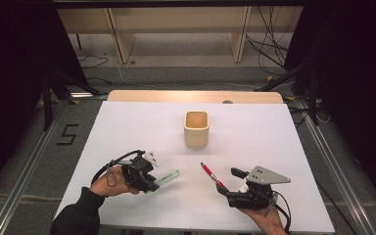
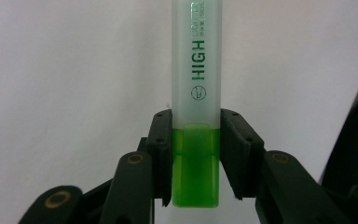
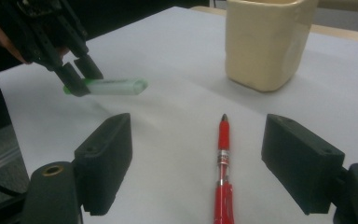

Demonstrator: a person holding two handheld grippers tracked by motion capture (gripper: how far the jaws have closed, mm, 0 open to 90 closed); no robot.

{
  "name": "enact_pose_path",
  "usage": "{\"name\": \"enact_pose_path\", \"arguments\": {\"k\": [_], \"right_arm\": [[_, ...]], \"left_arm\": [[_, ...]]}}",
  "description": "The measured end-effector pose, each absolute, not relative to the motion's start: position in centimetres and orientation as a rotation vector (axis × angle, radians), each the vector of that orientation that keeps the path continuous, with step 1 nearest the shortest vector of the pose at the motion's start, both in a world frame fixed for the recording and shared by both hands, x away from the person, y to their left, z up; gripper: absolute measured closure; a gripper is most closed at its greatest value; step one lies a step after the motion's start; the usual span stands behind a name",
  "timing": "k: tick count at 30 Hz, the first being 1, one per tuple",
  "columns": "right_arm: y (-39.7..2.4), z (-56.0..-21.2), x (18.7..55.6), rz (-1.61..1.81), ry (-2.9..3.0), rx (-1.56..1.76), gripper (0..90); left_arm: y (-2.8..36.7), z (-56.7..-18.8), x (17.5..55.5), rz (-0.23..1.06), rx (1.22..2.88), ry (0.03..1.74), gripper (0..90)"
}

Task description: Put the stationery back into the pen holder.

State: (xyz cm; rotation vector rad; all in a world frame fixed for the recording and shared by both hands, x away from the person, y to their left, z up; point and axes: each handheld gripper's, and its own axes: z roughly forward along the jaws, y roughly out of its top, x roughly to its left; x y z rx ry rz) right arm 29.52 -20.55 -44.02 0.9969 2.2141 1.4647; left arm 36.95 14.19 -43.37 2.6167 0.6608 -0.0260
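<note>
My left gripper (image 1: 152, 186) is shut on a green highlighter (image 1: 168, 177); in the left gripper view its black pads (image 2: 161, 149) press both sides of the marker's green end (image 2: 196, 163), and the frosted cap points away. The right gripper view has that highlighter (image 3: 114, 86) lifted a little off the table in the left gripper (image 3: 77, 77). A red pen (image 1: 211, 176) lies on the white tabletop. My right gripper (image 1: 230, 188) stands open near the pen's lower end, and the pen (image 3: 223, 172) runs between its wide-apart jaws untouched. A cream square cup (image 1: 196, 129) stands at the table's middle.
The white table (image 1: 254, 137) has a wooden strip along its far edge (image 1: 196, 96). Dark stands and cables sit on the floor beyond. The cup (image 3: 265, 44) stands upright just past the pen's tip.
</note>
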Motion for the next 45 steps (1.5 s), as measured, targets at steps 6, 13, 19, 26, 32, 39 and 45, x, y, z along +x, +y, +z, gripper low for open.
{"name": "enact_pose_path", "arguments": {"k": [6, 13, 19, 26, 32, 39, 45], "right_arm": [[-18.9, -43.7, 28.7, 1.425, 2.251, 0.887, 25.2], [-17.1, -43.6, 27.7, 1.337, 2.291, 0.749, 25.1], [-15.3, -43.7, 27.1, 1.251, 2.314, 0.616, 25.0], [-13.8, -43.8, 26.4, 1.158, 2.304, 0.491, 25.0], [-12.8, -44.0, 26.1, 1.088, 2.293, 0.407, 25.4], [-11.5, -44.1, 26.0, 0.992, 2.265, 0.299, 25.9], [-10.2, -44.5, 26.0, 0.915, 2.237, 0.209, 26.6]], "left_arm": [[13.4, -43.2, 36.5, -0.052, 2.622, 0.629, 66.5], [12.7, -42.9, 36.1, -0.067, 2.621, 0.62, 66.5], [12.2, -42.9, 36.0, -0.085, 2.625, 0.612, 66.5], [11.8, -42.9, 35.9, -0.095, 2.628, 0.613, 66.5], [11.6, -42.9, 35.9, -0.102, 2.624, 0.62, 66.4], [11.7, -42.7, 35.9, -0.104, 2.625, 0.633, 66.5], [11.8, -42.5, 35.9, -0.103, 2.621, 0.64, 66.5]]}}
